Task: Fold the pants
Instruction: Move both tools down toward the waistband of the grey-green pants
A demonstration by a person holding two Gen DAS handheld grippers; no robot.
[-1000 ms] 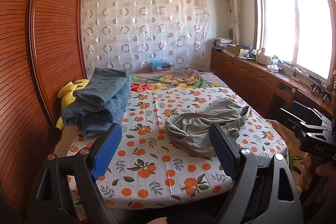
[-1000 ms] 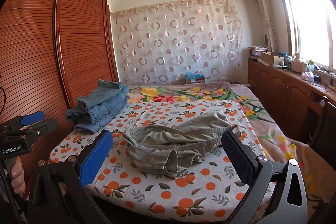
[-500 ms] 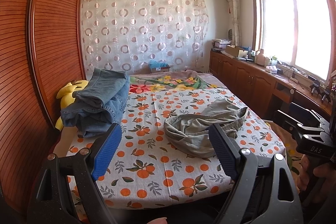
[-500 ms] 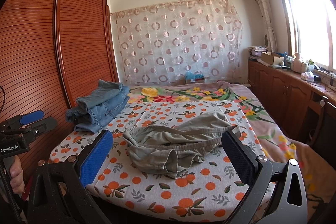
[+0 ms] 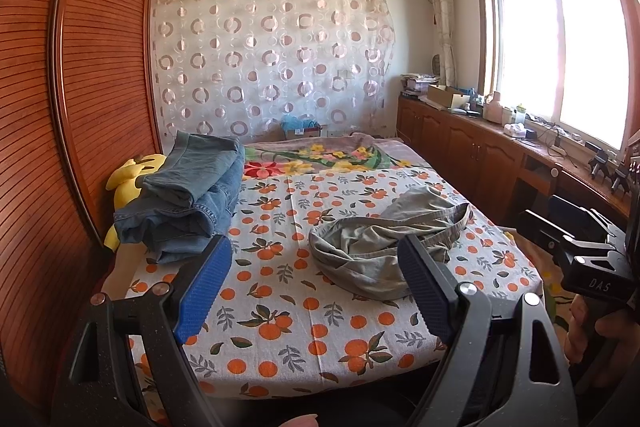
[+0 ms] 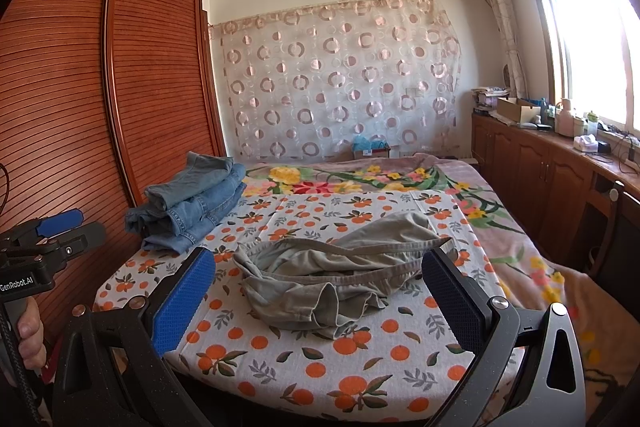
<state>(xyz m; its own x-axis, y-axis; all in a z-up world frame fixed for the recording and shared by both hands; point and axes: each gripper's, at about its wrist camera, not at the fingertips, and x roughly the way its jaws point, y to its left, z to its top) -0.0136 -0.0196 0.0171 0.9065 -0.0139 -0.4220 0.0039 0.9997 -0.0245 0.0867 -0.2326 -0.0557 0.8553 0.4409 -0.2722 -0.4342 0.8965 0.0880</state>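
The crumpled grey-green cotton pants [image 6: 340, 275] are lying in a heap on the orange-print bed sheet [image 6: 384, 359], near its front edge. The left gripper [image 5: 316, 287] and right gripper [image 6: 320, 301] are held wide apart, empty. The waistband should be grabbed first and spread flat. The legs are bunched up and hard to tell apart.

Yellow plush toy [image 5: 130, 179] largely hidden behind stacked jeans [image 5: 188, 195]. Items along the window surface [image 5: 516, 131] too small to identify.
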